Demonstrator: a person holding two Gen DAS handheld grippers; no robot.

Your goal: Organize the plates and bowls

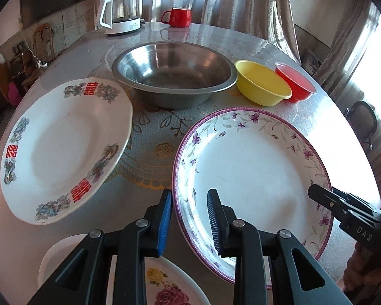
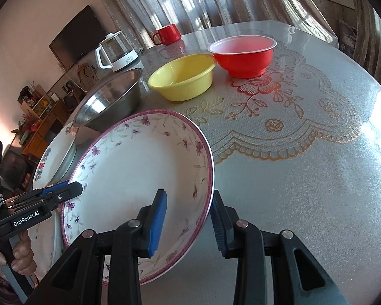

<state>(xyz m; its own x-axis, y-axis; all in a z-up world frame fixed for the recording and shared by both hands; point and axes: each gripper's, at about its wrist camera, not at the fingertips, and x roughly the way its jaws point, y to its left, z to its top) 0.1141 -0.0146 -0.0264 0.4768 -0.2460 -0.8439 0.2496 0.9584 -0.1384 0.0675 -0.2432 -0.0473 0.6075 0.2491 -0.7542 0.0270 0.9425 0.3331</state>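
Left wrist view: the left gripper (image 1: pixel 189 218) has its jaws open astride the near-left rim of the purple plate (image 1: pixel 254 178) at lower right, pads not pressing. A red-lettered plate (image 1: pixel 63 150) sits at left, a steel bowl (image 1: pixel 174 72) at centre top, with yellow bowl (image 1: pixel 263 82) and red bowl (image 1: pixel 296 85) beside it (rims touching).

Right wrist view: the right gripper (image 2: pixel 189 222) straddles the same plate's right rim on the counter (image 2: pixel 304 178), jaws open.

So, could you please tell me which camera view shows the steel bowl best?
The left wrist view: the steel bowl sits centred, with its whole rim and inside visible. The right wrist view shows it tilted at the side, its base hidden behind the purple-rimmed plate.
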